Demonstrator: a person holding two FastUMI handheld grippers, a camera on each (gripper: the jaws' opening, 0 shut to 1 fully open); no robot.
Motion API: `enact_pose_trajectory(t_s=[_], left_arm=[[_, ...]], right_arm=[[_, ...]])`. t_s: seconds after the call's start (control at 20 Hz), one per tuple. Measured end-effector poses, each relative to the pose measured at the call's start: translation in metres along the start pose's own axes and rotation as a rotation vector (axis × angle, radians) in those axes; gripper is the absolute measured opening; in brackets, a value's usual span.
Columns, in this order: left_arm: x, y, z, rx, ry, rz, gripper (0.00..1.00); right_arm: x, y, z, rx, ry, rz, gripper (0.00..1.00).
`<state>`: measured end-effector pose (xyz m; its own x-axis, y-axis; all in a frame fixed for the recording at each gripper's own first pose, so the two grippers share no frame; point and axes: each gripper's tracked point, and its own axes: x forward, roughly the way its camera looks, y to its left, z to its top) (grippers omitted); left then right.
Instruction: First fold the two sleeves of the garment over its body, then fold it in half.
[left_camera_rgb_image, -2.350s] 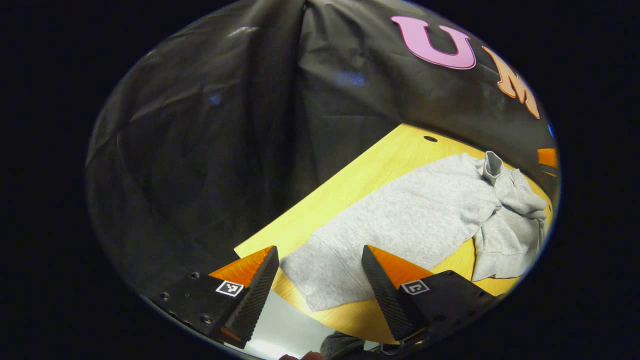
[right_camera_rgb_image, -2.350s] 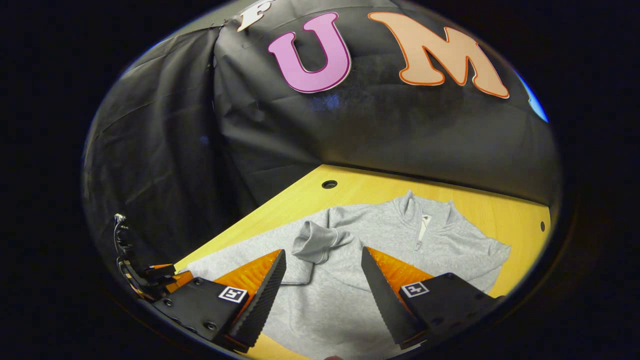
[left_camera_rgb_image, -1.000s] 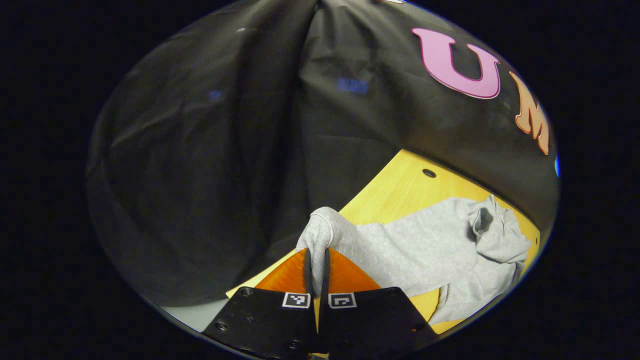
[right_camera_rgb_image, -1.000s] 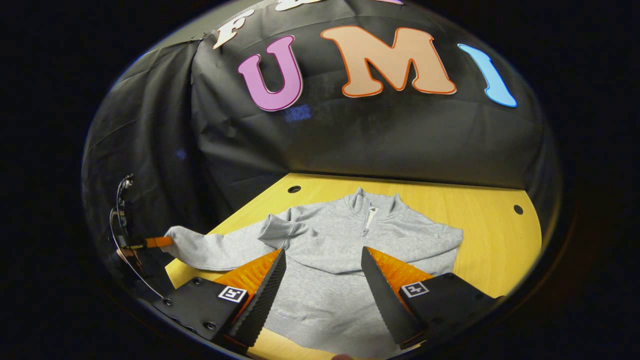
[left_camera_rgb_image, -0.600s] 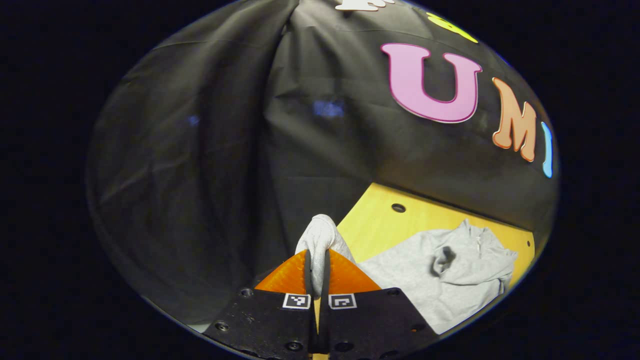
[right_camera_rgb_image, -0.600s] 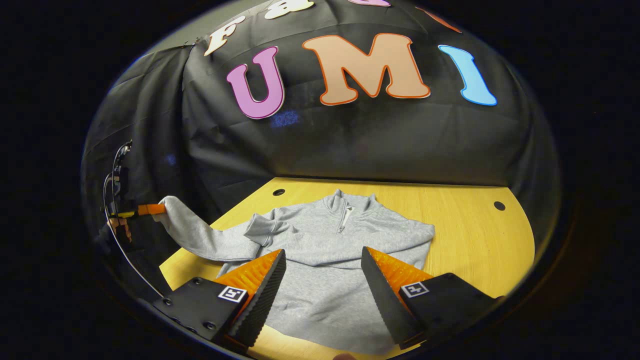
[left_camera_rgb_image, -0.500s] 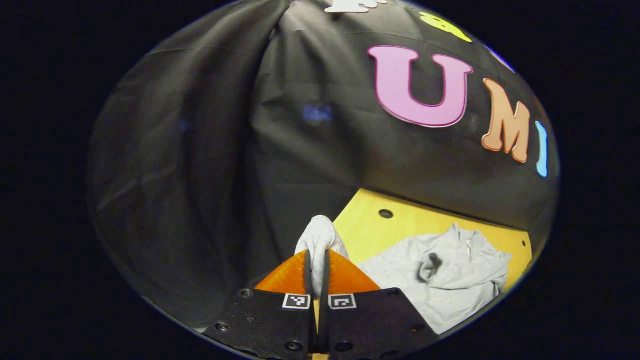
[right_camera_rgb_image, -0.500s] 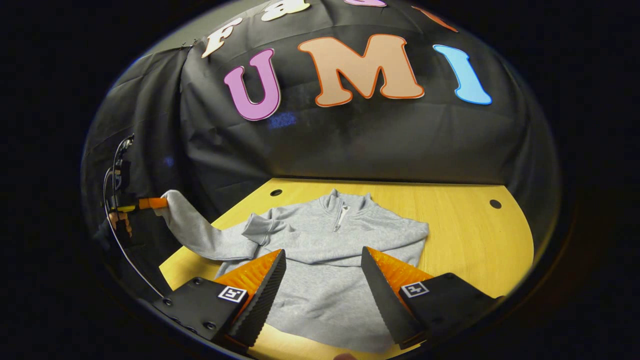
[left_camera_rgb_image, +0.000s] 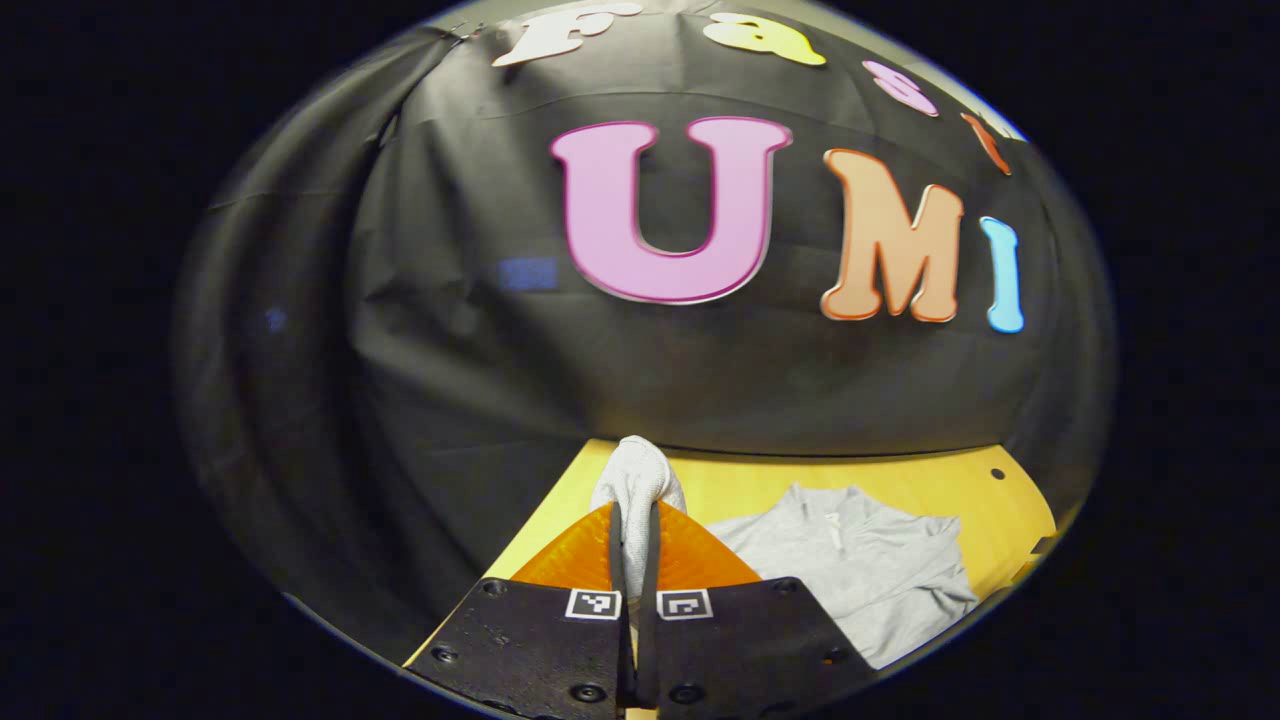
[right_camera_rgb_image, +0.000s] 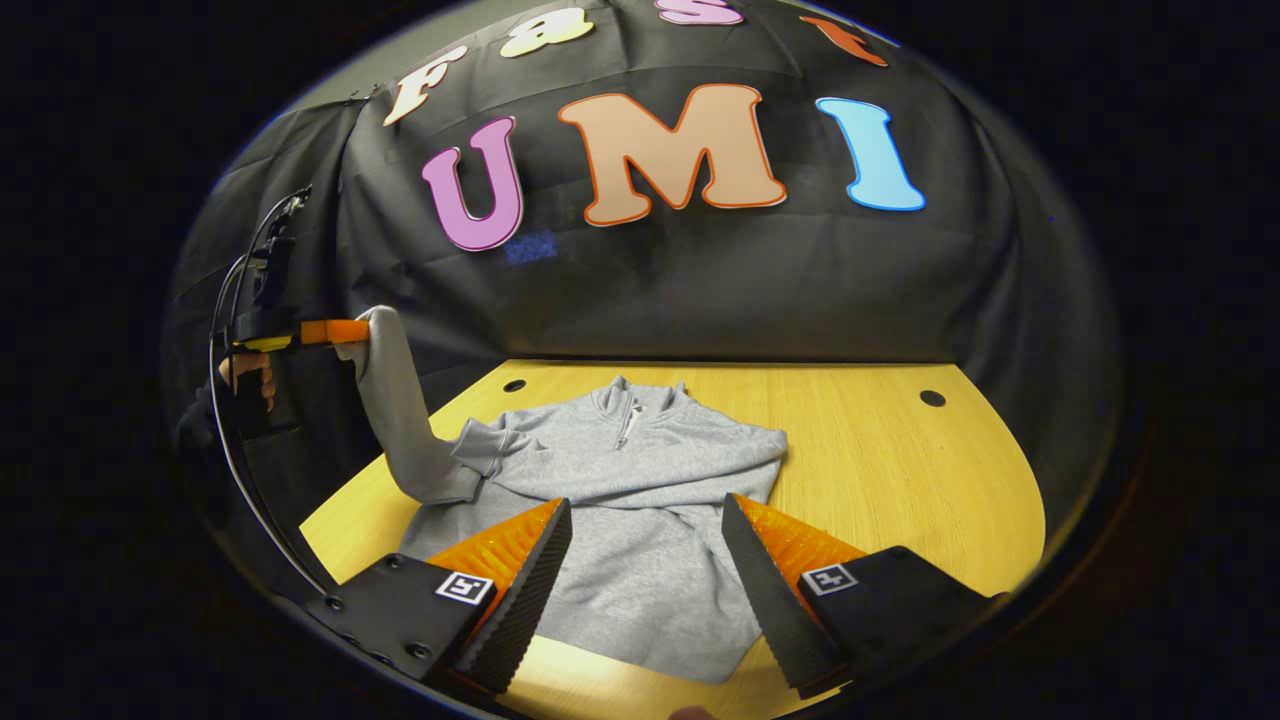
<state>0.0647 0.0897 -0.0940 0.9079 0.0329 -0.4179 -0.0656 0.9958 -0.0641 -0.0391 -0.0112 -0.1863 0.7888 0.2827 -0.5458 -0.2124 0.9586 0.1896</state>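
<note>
A grey zip-neck sweatshirt (right_camera_rgb_image: 640, 500) lies on the yellow wooden table (right_camera_rgb_image: 900, 480), collar toward the back wall. Its right sleeve is folded across the chest. My left gripper (left_camera_rgb_image: 634, 530) is shut on the cuff of the other sleeve (left_camera_rgb_image: 636, 478), which bulges out above its fingers. In the right gripper view that left gripper (right_camera_rgb_image: 350, 332) holds the sleeve (right_camera_rgb_image: 395, 420) up in the air at the table's left side, a hand (right_camera_rgb_image: 245, 375) behind it. My right gripper (right_camera_rgb_image: 645, 530) hovers open over the sweatshirt's lower body, with nothing between its fingers.
The table has small round holes near its back corners (right_camera_rgb_image: 514, 385) (right_camera_rgb_image: 931, 398). Black cloth walls stand close behind and left of the table. A cable (right_camera_rgb_image: 235, 300) loops from the left gripper. Bare tabletop lies right of the sweatshirt.
My left gripper shut on the left sleeve's cuff, then lifted it high and swung toward the sweatshirt's body. My right gripper stayed open and drew back a little.
</note>
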Motion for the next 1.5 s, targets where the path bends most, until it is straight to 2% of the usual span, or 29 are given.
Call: enact_pose_trajectory(t_s=[0.35,0.65,0.9,1.25,1.5], left_arm=[[0.023,-0.13,0.006,0.112,-0.009,-0.199,0.0],[0.03,-0.236,-0.013,0.164,0.026,-0.359,0.0],[0.031,-0.308,-0.041,0.233,0.062,-0.453,0.0],[0.054,-0.364,-0.12,0.301,0.169,-0.506,0.0],[0.067,-0.382,-0.182,0.316,0.287,-0.514,0.0]], right_arm=[[-0.027,-0.024,-0.017,0.041,-0.005,-0.067,0.96],[-0.045,-0.048,-0.031,0.092,-0.01,-0.12,0.96],[-0.062,-0.073,-0.038,0.104,-0.01,-0.174,0.96],[-0.088,-0.108,-0.047,0.13,-0.01,-0.258,0.96],[-0.1,-0.123,-0.049,0.15,-0.01,-0.296,0.96]])
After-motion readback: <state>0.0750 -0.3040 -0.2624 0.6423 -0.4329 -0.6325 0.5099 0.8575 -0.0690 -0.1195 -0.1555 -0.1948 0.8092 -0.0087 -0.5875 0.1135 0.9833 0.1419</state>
